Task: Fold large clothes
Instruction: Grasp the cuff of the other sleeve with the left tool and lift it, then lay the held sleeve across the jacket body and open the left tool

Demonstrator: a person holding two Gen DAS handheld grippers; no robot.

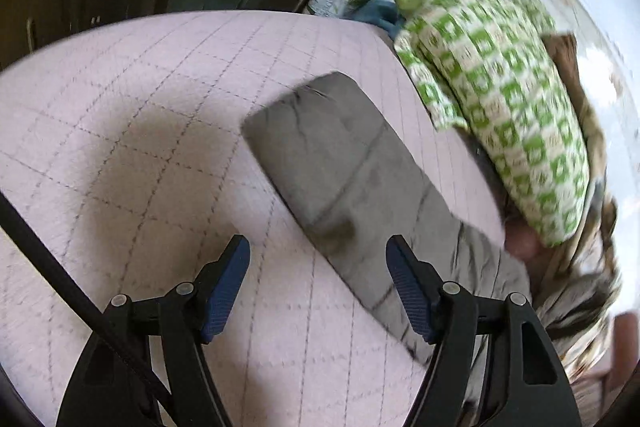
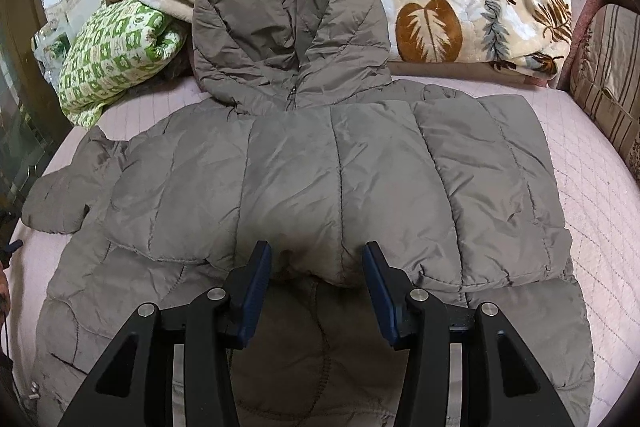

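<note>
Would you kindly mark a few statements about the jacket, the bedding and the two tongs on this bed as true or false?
1. The grey puffer jacket lies spread on the pink quilted cover. True.
2. The right tongs are clamped on the hood. False: they sit open low over the jacket's body, far from the hood.
3. A green-and-white patterned pillow lies beside the hood. True.
4. The left tongs grip the sleeve. False: they are open, with nothing between them.
</note>
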